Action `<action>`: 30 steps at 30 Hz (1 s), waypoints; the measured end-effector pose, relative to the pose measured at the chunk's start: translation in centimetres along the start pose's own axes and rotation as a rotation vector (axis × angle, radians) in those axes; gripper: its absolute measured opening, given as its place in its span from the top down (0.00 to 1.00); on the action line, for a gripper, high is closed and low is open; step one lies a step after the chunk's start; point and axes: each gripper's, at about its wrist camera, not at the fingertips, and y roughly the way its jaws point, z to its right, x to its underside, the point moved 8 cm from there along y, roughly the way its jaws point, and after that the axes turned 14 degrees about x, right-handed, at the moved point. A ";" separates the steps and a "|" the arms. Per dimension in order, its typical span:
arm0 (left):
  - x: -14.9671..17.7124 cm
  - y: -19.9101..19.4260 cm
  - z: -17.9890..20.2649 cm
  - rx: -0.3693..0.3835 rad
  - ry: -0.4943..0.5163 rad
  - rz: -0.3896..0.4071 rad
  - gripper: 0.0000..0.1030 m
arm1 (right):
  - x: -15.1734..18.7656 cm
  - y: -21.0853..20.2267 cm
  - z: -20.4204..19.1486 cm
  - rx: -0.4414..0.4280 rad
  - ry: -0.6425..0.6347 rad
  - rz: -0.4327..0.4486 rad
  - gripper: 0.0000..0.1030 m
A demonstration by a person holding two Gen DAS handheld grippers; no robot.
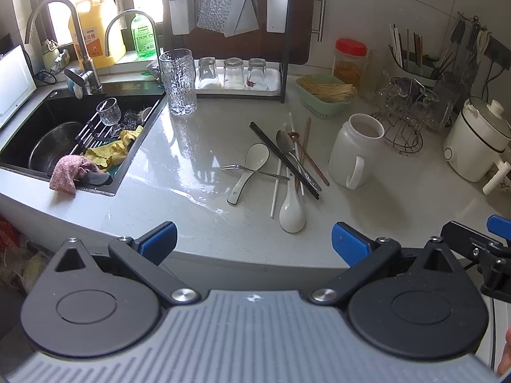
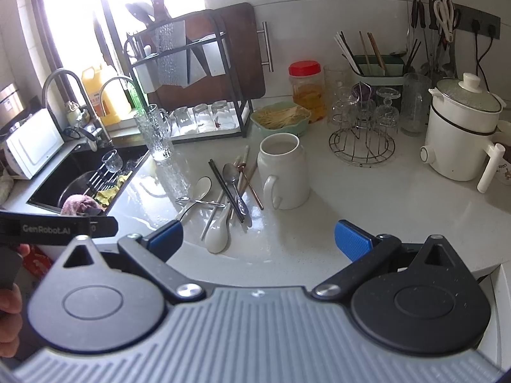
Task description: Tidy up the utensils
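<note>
Pale speckled stone kitchen counter [image 1: 399,217], black sink [image 1: 134,95] at its left, tiled wall behind. Left gripper [image 1: 254,244] held low over the counter's front edge, blue-padded fingers spread wide, nothing between them; right gripper [image 2: 258,239] likewise held just off the edge, pads wide apart and empty, pointed toward the pile. A bit of a hand [image 2: 9,306] seen at the left border of the right wrist view. Loose pile of utensils lay mid-counter, just left of a tall white ceramic mug with a handle [image 1: 354,153]: two white ceramic soup spoons [image 1: 291,210], a pair of black chopsticks [image 1: 284,159] crossing over a steel spoon [image 1: 287,145], a small steel fork [image 1: 252,171], white chopsticks and a copper-toned one beside them. Mug stood upright; contents could not be told. Behind it, a pale green plastic basket [image 1: 322,105] filled with thin wooden sticks, a red-lidded clear jar [image 1: 349,62] of yellowish contents, and a green utensil holder [image 2: 377,67] with chopsticks standing in it. Three glass tumblers upside down on a white tray [image 1: 271,87] under a black rack; tall textured glass pitcher [image 1: 179,83] near the sink corner. In the sink, a steel bowl [image 1: 54,146], a stemmed glass on a rack, yellow and pink cloths.
</note>
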 end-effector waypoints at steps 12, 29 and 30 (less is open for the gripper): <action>-0.5 2.2 0.0 0.015 0.023 -0.044 0.00 | 0.3 0.8 0.4 -0.008 0.051 -0.020 0.00; -5.8 9.4 -1.7 0.099 0.057 -0.097 0.00 | -1.5 6.6 -1.2 -0.005 0.029 -0.051 0.00; -6.2 10.0 -1.9 0.104 0.058 -0.099 0.00 | -1.6 7.0 -1.3 -0.002 0.029 -0.054 0.00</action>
